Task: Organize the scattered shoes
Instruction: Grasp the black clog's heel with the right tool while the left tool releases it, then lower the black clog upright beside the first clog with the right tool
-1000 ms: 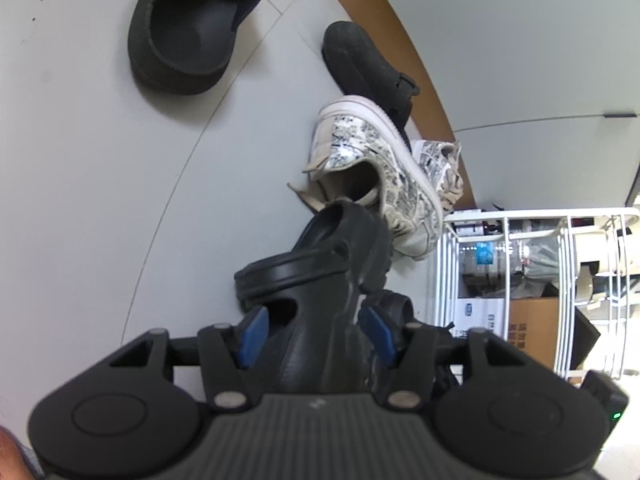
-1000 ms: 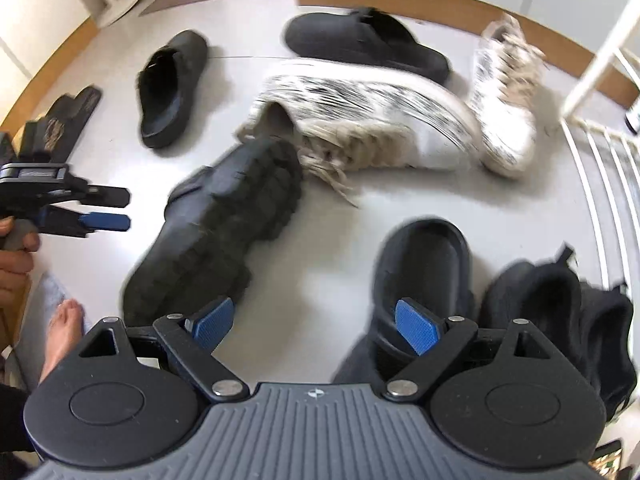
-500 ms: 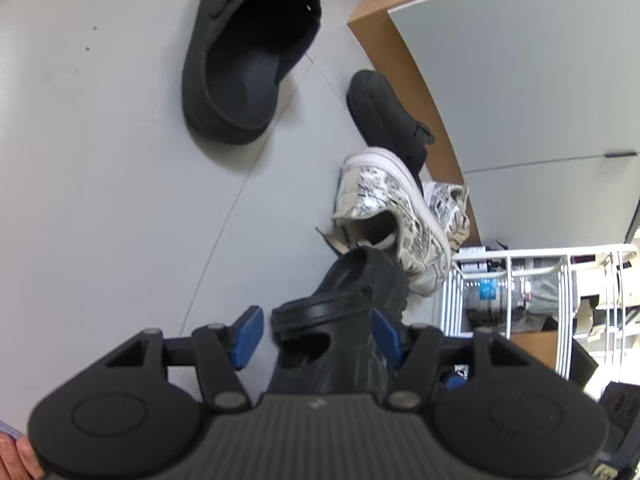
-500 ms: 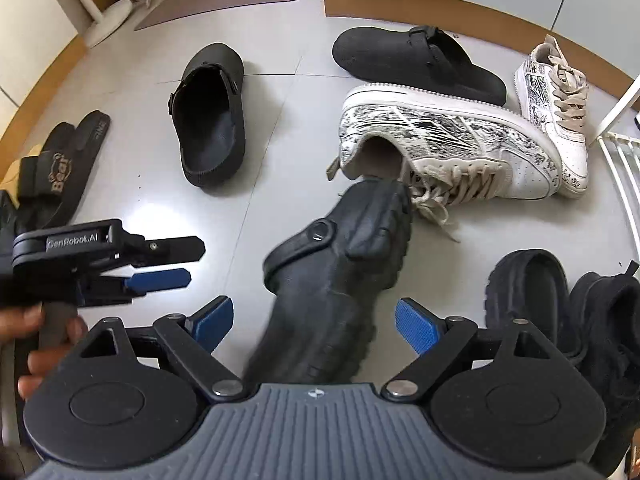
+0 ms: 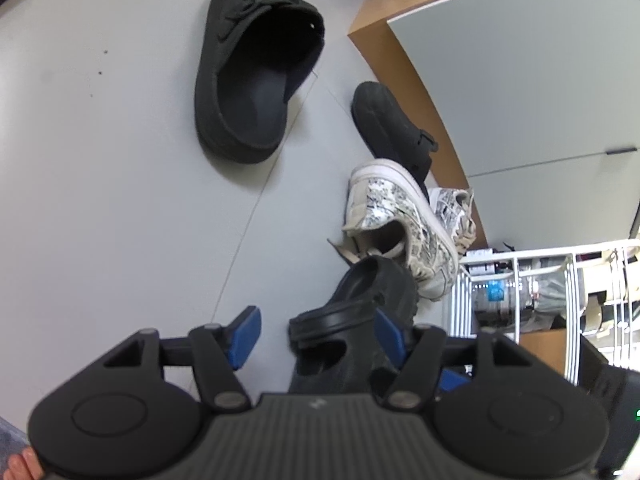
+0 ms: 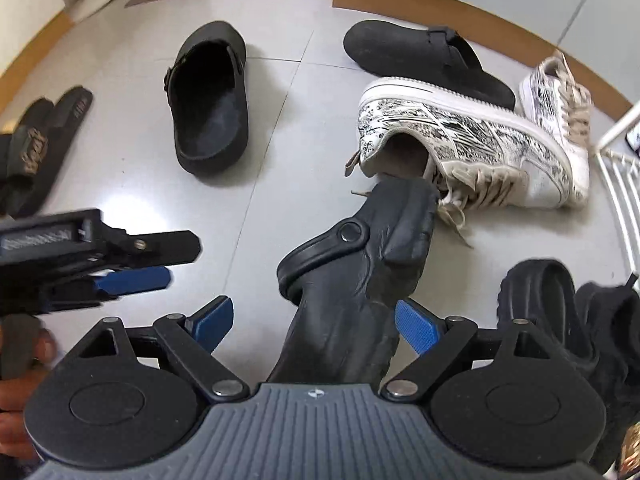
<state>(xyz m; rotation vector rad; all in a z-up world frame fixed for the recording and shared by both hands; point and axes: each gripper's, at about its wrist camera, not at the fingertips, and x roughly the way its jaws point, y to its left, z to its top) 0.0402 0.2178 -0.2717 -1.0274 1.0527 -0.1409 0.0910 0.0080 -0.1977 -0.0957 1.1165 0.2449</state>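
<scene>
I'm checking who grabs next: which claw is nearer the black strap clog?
Right. The right claw straddles the black strap clog, jaws open around it. The left claw, jaws opening, is off to its side, apart.

Bright even light, soft shadows, fisheye-warped edges

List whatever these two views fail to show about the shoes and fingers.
- Black clog: its heel end, right wrist view, hidden behind the right gripper body.
- Left gripper, jaws opening: in its own view the clog covers the right-hand finger, so contact there is unclear.
- Dark shoes: right wrist view, cut off by the right edge.
- Sandals: right wrist view, cut by the left edge; lettering unreadable.
- Far sneaker: left wrist view, mostly behind the near sneaker.
</scene>
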